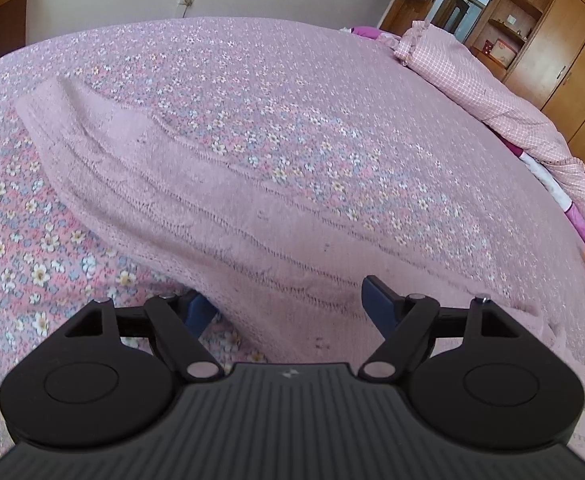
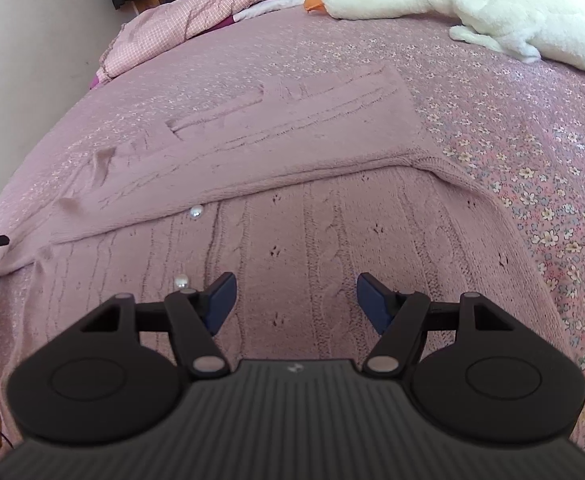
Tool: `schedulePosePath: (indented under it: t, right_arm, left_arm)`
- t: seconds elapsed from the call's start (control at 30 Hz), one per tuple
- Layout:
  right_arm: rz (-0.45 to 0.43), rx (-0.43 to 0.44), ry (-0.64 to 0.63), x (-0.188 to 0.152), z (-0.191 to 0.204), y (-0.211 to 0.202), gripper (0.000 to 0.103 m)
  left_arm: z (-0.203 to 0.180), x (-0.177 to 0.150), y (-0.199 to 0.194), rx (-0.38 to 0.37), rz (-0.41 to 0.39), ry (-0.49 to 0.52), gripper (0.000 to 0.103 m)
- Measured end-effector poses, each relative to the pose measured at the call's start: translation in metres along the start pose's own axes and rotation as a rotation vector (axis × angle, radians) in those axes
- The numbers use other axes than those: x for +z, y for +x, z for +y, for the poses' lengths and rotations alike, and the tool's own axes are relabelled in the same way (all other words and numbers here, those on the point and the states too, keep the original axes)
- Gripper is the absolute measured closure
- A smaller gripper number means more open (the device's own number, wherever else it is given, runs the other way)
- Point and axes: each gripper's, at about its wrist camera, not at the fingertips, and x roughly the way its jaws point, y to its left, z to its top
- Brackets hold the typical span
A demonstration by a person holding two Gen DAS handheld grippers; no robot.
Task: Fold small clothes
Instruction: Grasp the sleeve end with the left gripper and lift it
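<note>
Plainly, the pink knit cardigan (image 2: 332, 240) on the bed (image 2: 512, 128) is soft, light and floppy. Left claw (image 1: 288, 304) and right claw (image 2: 296, 300) both hover spread, empty; pinch its folded sleeve (image 2: 292, 132) edge.

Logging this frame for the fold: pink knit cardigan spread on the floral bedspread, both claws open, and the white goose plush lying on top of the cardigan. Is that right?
One slip: the goose plush lies on the bedspread beyond the cardigan, apart from it, as the right wrist view shows. The left claw and the right claw are open.
</note>
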Motion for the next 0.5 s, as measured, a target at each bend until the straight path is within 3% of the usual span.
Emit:
schedulePosePath:
  t: [0.1, 0.17, 0.27, 0.5]
  right_arm:
    - [-0.001, 0.003, 0.000, 0.000, -0.001, 0.000, 0.035]
    - [-0.001, 0.003, 0.000, 0.000, -0.002, 0.000, 0.035]
    - [-0.004, 0.006, -0.001, 0.000, -0.003, 0.000, 0.035]
    - [-0.015, 0.015, 0.008, 0.003, -0.006, 0.001, 0.035]
  left_arm:
    - [-0.004, 0.002, 0.005, 0.021, -0.023, 0.031, 0.031]
    - [-0.006, 0.003, 0.007, 0.056, -0.045, 0.071, 0.056]
    - [-0.005, 0.006, 0.010, 0.061, -0.055, 0.088, 0.080]
    - [-0.004, 0.012, -0.023, -0.047, -0.123, 0.077, 0.088]
